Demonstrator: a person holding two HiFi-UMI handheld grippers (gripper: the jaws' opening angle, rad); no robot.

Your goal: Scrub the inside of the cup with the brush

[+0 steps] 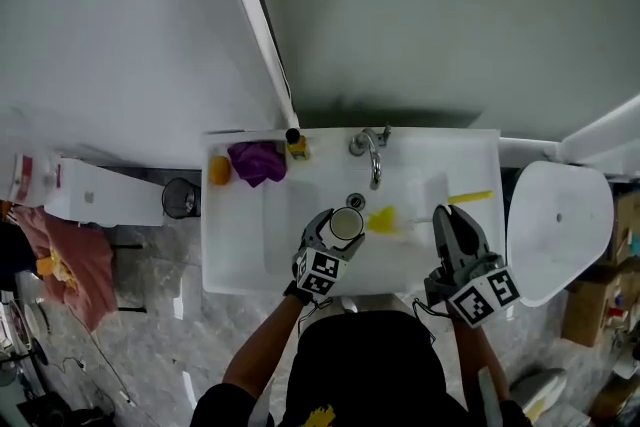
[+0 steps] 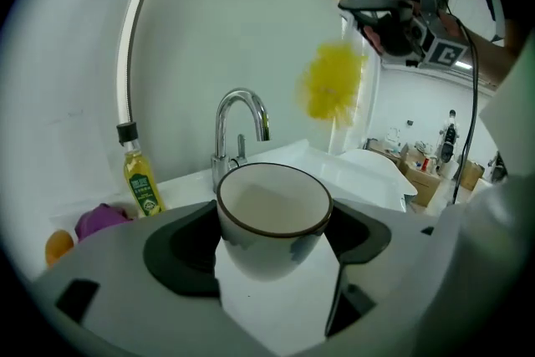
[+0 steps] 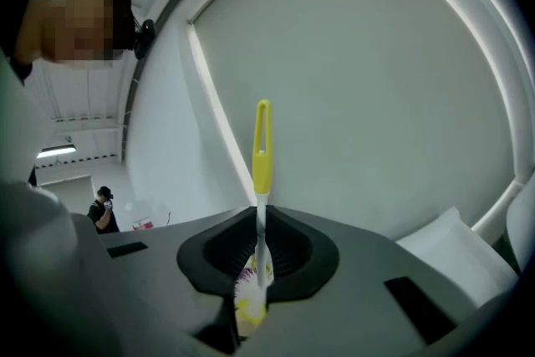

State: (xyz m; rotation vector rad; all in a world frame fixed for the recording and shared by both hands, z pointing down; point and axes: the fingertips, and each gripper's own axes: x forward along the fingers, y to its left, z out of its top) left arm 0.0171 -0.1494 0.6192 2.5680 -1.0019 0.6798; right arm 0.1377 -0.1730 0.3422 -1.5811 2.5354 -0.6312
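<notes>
My left gripper (image 1: 340, 227) holds a white cup (image 1: 346, 223) with a dark rim over the sink basin (image 1: 300, 250). In the left gripper view the cup (image 2: 274, 209) stands upright between the jaws, its mouth open upward and its inside bare. My right gripper (image 1: 449, 215) is shut on a yellow brush. The brush's handle (image 1: 470, 197) points away to the right, and its bristle head (image 1: 381, 221) hangs just right of the cup. In the right gripper view the thin stem (image 3: 261, 217) is pinched between the jaws, with the handle (image 3: 262, 146) above and the bristles (image 3: 251, 297) below. From the left gripper view the bristle head (image 2: 333, 84) hovers blurred above the cup.
A chrome faucet (image 1: 372, 155) stands at the back of the sink above the drain (image 1: 355, 202). On the left ledge are an oil bottle (image 1: 296, 145), a purple cloth (image 1: 257, 161) and an orange object (image 1: 219, 170). A white toilet lid (image 1: 558, 230) is on the right, and a black bin (image 1: 180, 198) on the left.
</notes>
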